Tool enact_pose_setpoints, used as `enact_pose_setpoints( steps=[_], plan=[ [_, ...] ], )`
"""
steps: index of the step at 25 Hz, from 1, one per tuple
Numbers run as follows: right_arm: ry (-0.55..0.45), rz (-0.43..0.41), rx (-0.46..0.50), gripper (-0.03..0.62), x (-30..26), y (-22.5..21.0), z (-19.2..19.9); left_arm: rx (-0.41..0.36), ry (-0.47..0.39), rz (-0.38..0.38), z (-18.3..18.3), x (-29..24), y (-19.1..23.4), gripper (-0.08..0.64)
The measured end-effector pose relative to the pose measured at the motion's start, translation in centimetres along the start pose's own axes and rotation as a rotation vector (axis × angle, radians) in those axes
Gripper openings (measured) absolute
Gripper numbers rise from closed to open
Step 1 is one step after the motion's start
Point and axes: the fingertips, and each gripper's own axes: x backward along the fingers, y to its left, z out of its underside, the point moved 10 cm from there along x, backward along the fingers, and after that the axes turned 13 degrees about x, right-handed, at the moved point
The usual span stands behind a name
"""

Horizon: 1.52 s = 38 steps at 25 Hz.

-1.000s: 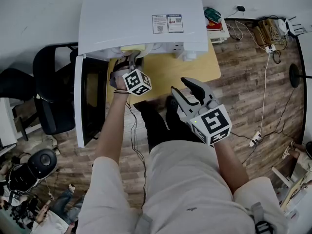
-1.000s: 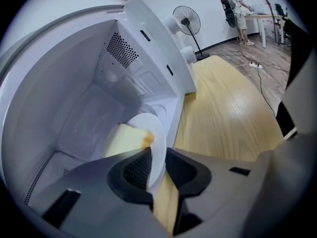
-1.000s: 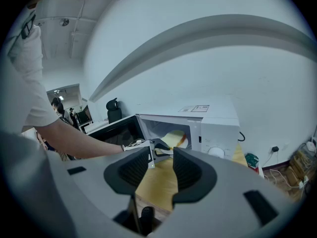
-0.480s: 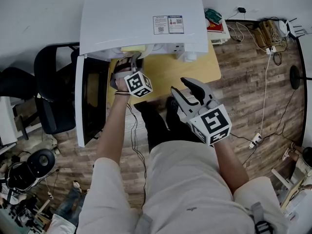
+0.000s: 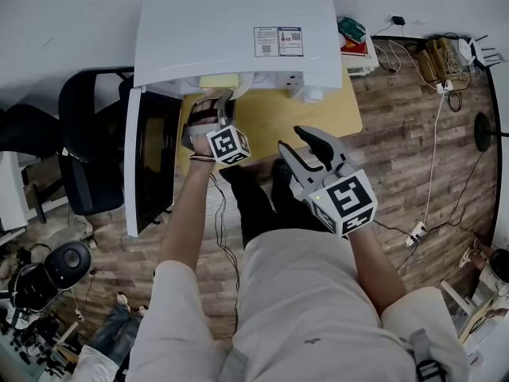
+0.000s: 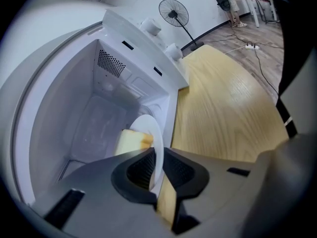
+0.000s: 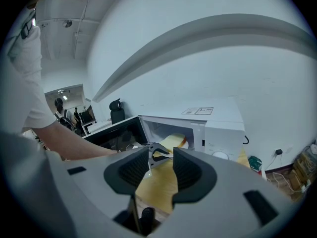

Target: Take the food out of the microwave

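The white microwave [image 5: 238, 30] stands on a wooden table [image 5: 310, 114] with its door [image 5: 147, 161] swung open to the left. In its mouth a white plate [image 6: 151, 138] carries a slice of yellow bread [image 6: 130, 142]. My left gripper [image 6: 157, 170] reaches into the opening, and its jaws are closing with the plate's near rim pinched between the pads. In the head view the left gripper [image 5: 213, 102] sits at the cavity's front edge. My right gripper [image 5: 293, 139] hangs open in front of the table, with nothing between its fingers.
A black office chair [image 5: 83, 157] stands left of the open door. Cables and a power strip [image 5: 417, 228] lie on the wood floor to the right. The microwave's knobs [image 6: 173, 51] stick out beside the cavity. A standing fan [image 6: 171, 9] is beyond the table.
My left hand has rolled a little and edged slightly back from the microwave's mouth. The right gripper has stayed where it was.
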Motion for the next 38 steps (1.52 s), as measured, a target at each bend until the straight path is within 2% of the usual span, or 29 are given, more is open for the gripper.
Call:
enact_pose_setpoints(
  steps=[4, 9, 15, 26, 38],
  plan=[
    [-0.003, -0.01, 0.008, 0.141, 0.0, -0.1, -0.1, -0.019, -0.009, -0.043, -0.1, 0.5, -0.3, 0.04],
    [-0.004, -0.034, 0.013, 0.14, -0.1, -0.2, -0.1, -0.043, -0.033, -0.134, -0.3, 1.5, -0.5, 0.02],
    [-0.003, -0.063, 0.031, 0.14, -0.3, 0.1, -0.3, -0.106, -0.033, -0.204, -0.2, 2.1, -1.0, 0.014],
    [-0.016, -0.085, 0.049, 0.14, 0.7, 0.3, 0.2, -0.125, -0.026, -0.278, -0.6, 4.0, -1.4, 0.012],
    [-0.055, -0.101, 0.043, 0.132, 2.0, 2.0, 0.1, -0.157, -0.049, -0.325, -1.7, 9.8, -2.4, 0.012]
  ],
)
